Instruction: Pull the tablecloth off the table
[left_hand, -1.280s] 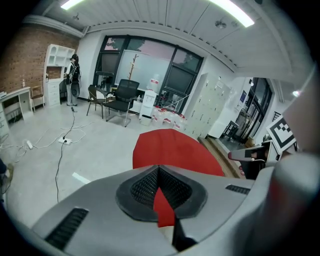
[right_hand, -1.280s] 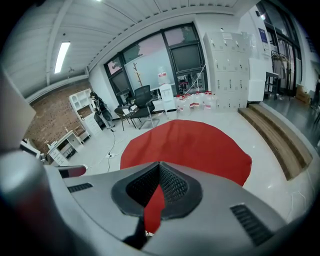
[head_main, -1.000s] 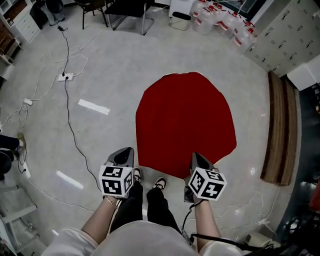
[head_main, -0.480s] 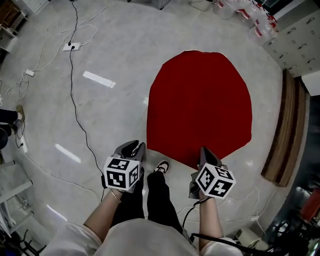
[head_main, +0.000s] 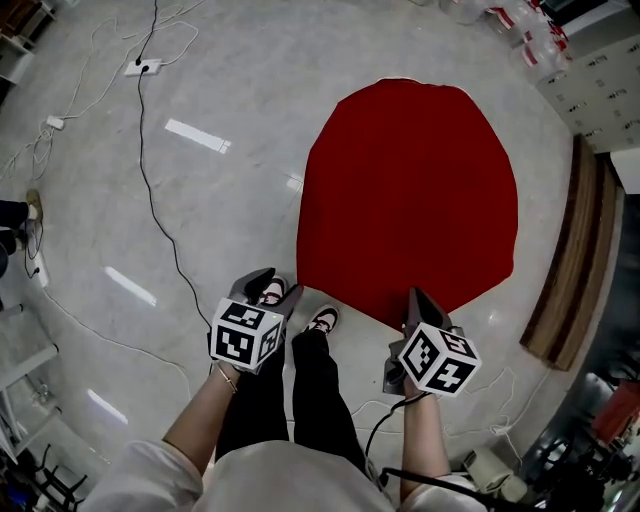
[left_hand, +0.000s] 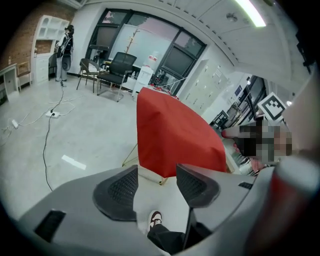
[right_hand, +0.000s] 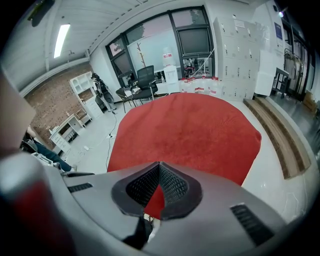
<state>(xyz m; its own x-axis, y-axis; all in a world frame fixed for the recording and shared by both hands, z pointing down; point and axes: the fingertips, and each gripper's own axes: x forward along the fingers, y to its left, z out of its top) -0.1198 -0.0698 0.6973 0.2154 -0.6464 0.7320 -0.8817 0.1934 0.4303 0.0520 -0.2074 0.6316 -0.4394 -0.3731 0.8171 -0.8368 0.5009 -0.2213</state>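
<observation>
Fabric first: tablecloth (head_main: 410, 190) of plain deep red, matte, unpatterned, lying smooth with barely a wrinkle. Covers the whole table top and hangs down the sides in flat panels with softly folded corners. Reads from the head view as a rounded shape with clipped edges. Sits at 1 o'clock from the person's shoes (head_main: 322, 320), near hem just beyond the toes. Shows, in the left gripper view, a strip of pale wooden table frame (left_hand: 150, 173) under the hem.

Around it, glossy pale floor (head_main: 220, 200), marbled grey, streaked with light reflections. Thin black cable (head_main: 150, 210) snaking at 9 o'clock of the cloth; long low wooden bench (head_main: 565, 260), brown, at 3 o'clock.

Left gripper (head_main: 262, 287), grey plastic with dimpled black pads (left_hand: 120, 190), at 7 o'clock of the cloth and clear of it. Jaws apart, just been opening, only floor and a shoe seen between them.

Right gripper (head_main: 415, 300), same make, at 6 o'clock of the cloth, tip over the near hem. Jaws together at the tips, red showing through the narrow wedge behind; cannot tell whether any fabric is pinched.
</observation>
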